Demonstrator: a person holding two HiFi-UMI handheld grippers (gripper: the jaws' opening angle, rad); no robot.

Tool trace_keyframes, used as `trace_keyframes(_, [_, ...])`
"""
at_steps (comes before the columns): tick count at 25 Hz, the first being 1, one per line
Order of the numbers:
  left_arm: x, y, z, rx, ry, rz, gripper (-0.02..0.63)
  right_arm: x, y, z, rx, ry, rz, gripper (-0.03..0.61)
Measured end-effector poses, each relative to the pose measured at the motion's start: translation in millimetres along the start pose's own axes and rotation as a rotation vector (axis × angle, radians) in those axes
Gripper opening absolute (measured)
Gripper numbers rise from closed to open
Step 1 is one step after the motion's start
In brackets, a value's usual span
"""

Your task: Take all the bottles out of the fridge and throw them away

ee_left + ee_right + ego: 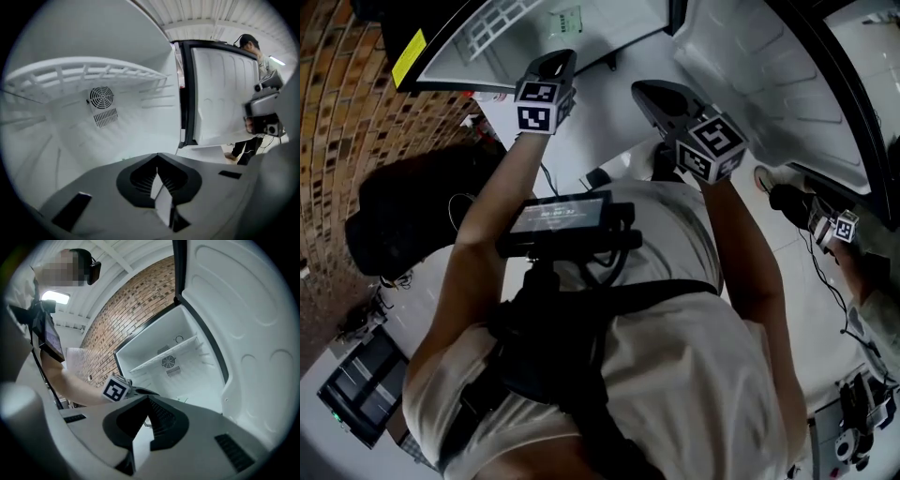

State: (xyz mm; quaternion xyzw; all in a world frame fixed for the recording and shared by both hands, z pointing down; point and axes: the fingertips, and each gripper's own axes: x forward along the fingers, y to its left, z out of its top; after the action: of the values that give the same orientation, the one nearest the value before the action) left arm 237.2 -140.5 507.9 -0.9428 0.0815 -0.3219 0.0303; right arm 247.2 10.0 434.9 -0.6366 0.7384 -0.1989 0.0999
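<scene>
A yellow sticker (408, 45) on the black front edge of the fridge (61, 140) and a green-printed label (566, 19) on its inner wall are too small to read. The fridge stands open. The left gripper (158, 157), jaws closed on nothing, points into the white cavity toward the fan grille (101, 97). The right gripper (147, 399), jaws also together and empty, is near it, facing the cavity. The door (243, 333) is swung wide at the right.

White T-shirt (694, 375), black harness (546, 352)
</scene>
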Motion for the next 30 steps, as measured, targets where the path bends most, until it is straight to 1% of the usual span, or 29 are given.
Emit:
trace_keyframes(2, [23.0,12.2,-6.3,-0.003,0.047,0.013,0.006,-4.7,-4.5,-3.4,0.005,0.005,-0.008,0.005])
trace_keyframes(4, [44.4,29.4,-15.2,-0.027,0.094,0.037,0.006,-8.1,-8.0,-7.2,0.016,0.014,-0.018,0.005])
trace_keyframes(5, [53.3,41.9,-21.3,-0.057,0.12,0.063,0.023,-8.7,-9.3,-9.0,0.017,0.019,-0.02,0.005])
trace_keyframes(8, [66.5,77.1,-35.6,-0.2,0.176,0.143,0.023,-7.9,-7.8,-11.3,0.026,0.029,-0.024,0.005])
trace_keyframes(9, [67.8,85.2,-37.3,-0.221,0.184,0.164,0.023,-8.1,-6.2,-11.7,0.031,0.031,-0.031,0.006])
trace_keyframes(10, [69.8,90.5,-38.2,-0.218,0.189,0.174,0.025,-8.7,-5.1,-12.4,0.034,0.032,-0.037,0.006])
trace_keyframes(11, [73.6,93.0,-39.5,-0.196,0.198,0.175,0.044,-9.5,-5.8,-13.1,0.036,0.03,-0.044,0.005])
trace_keyframes(13, [89.0,91.7,-43.9,-0.117,0.224,0.151,0.15,-11.1,-13.9,-16.0,0.047,0.021,-0.056,0.005])
trace_keyframes(14, [98.7,89.9,-46.7,-0.076,0.238,0.136,0.172,-11.9,-19.8,-18.1,0.054,0.022,-0.061,0.005])
trace_keyframes(16, [113.9,88.2,-53.2,-0.027,0.265,0.117,0.172,-12.7,-28.1,-21.7,0.065,0.027,-0.068,0.006])
trace_keyframes(19, [127.9,92.0,-59.3,-0.025,0.294,0.111,0.172,-14.8,-29.4,-23.6,0.066,0.035,-0.087,0.005])
trace_keyframes(21, [138.6,97.4,-65.3,-0.06,0.309,0.108,0.172,-17.4,-29.0,-22.8,0.067,0.037,-0.108,0.005])
trace_keyframes(23, [143.9,107.7,-74.8,-0.115,0.338,0.122,0.172,-19.9,-29.3,-21.7,0.074,0.034,-0.13,0.005])
trace_keyframes(25, [143.3,114.7,-82.5,-0.185,0.364,0.137,0.187,-24.5,-31.0,-23.6,0.084,0.037,-0.152,0.005])
trace_keyframes(27, [144.9,111.6,-85.2,-0.266,0.364,0.124,0.182,-30.8,-35.2,-25.7,0.085,0.042,-0.169,0.005])
trace_keyframes(29, [145.2,107.9,-84.3,-0.296,0.357,0.119,0.15,-33.8,-38.3,-25.9,0.074,0.05,-0.172,0.005])
trace_keyframes(30, [142.9,108.4,-85.8,-0.305,0.364,0.128,0.073,-33.0,-38.5,-23.7,0.069,0.046,-0.168,0.006])
